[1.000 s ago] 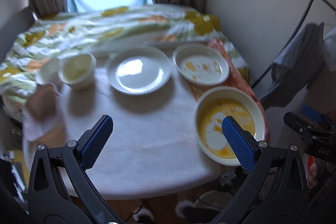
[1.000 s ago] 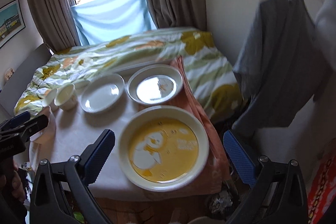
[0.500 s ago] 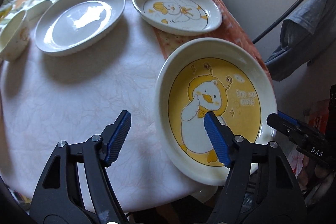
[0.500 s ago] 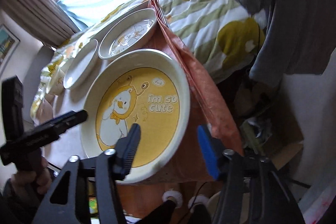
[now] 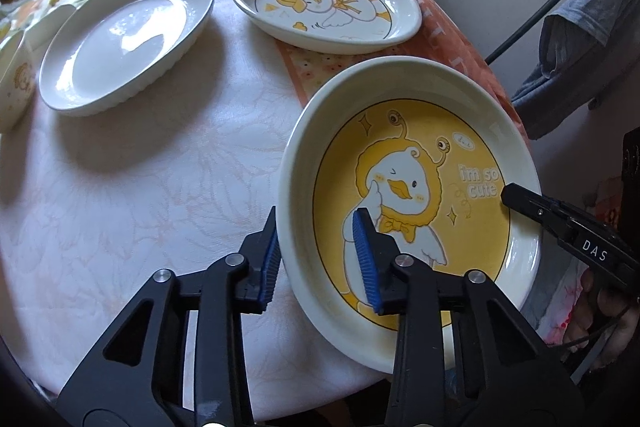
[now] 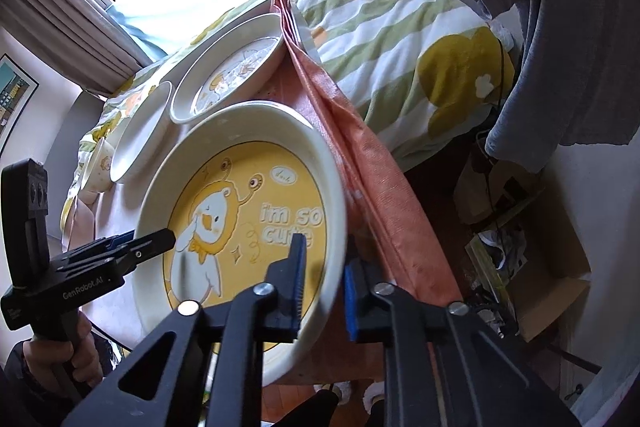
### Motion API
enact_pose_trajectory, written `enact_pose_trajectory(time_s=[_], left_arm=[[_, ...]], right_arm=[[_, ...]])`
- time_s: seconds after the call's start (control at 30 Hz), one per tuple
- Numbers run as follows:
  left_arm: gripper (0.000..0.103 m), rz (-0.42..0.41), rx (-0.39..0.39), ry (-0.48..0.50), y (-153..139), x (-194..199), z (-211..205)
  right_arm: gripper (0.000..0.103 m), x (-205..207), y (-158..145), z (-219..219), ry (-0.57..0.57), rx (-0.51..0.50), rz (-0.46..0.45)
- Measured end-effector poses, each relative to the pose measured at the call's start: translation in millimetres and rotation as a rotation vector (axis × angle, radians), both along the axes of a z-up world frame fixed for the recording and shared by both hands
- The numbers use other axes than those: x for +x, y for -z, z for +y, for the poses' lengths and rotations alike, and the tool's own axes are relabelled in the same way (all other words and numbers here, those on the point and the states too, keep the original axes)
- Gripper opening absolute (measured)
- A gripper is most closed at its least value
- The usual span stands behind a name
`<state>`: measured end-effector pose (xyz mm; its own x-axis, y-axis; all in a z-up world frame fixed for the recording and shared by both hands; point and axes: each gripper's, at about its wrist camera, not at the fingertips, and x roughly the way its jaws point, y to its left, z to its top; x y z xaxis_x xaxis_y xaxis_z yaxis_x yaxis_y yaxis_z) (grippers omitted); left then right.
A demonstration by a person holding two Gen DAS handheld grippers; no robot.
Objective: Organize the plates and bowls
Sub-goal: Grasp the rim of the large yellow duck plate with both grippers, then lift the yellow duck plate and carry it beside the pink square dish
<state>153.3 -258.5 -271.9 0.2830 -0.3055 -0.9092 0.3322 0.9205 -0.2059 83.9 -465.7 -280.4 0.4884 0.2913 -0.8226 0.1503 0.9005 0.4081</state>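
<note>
Two hand-held grippers on one yellow duck plate (image 5: pixel 412 195)
Left hand-held gripper (image 5: pixel 320 255) and right hand-held gripper (image 6: pixel 324 283) have just closed, each pinching an opposite rim.

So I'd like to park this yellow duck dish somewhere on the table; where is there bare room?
Bare tablecloth lies left of the yellow duck dish, in front of the plain white plate. The far side is crowded: white plate, small duck plate on the orange cloth, and a cup at the left edge.

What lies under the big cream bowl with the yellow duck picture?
Under the cream duck bowl its far edge rests on an orange patterned cloth, its near side on the white tablecloth. The patch directly beneath it is covered.
</note>
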Motion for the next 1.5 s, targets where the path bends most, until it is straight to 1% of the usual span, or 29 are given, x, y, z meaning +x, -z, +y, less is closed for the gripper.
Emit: enact_pose_trajectory(time_s=[0.07, 0.2, 0.3, 0.43, 0.63, 0.73, 0.87, 1.03, 1.2, 1.37, 1.5], left_arm=[[0.030, -0.013, 0.005, 0.006, 0, -2, 0], [0.030, -0.058, 0.056, 0.035, 0, -6, -5], [0.030, -0.078, 0.079, 0.051, 0, -9, -7], [0.030, -0.084, 0.059, 0.032, -1, -10, -1], [0.030, -0.105, 0.014, -0.026, -9, -10, 12], [0.030, -0.116, 0.006, -0.054, -13, -10, 21], [0.030, -0.136, 0.002, -0.098, -25, -14, 37], [0.030, -0.173, 0.003, -0.182, -49, -24, 76], [0.030, -0.184, 0.028, -0.289, -61, -38, 136], [0.030, -0.166, 0.059, -0.393, -55, -50, 204], [0.030, -0.145, 0.072, -0.450, -39, -59, 252]], right_arm=[[0.013, 2, 1, 1, -0.007, -0.014, 0.001], [0.013, 2, 0, 5, -0.015, -0.053, 0.003], [0.013, 2, -2, 11, -0.045, -0.117, -0.004], [0.014, 1, -5, 15, -0.071, -0.160, -0.020], [0.015, 4, -13, 27, -0.120, -0.230, -0.056], [0.015, 7, -14, 31, -0.138, -0.228, -0.068], [0.015, 10, -25, 46, -0.169, -0.242, -0.106], [0.015, 21, -46, 78, -0.249, -0.244, -0.158], [0.015, 36, -61, 128, -0.348, -0.215, -0.202], [0.015, 48, -57, 193, -0.471, -0.191, -0.212], [0.015, 57, -42, 242, -0.536, -0.166, -0.197]])
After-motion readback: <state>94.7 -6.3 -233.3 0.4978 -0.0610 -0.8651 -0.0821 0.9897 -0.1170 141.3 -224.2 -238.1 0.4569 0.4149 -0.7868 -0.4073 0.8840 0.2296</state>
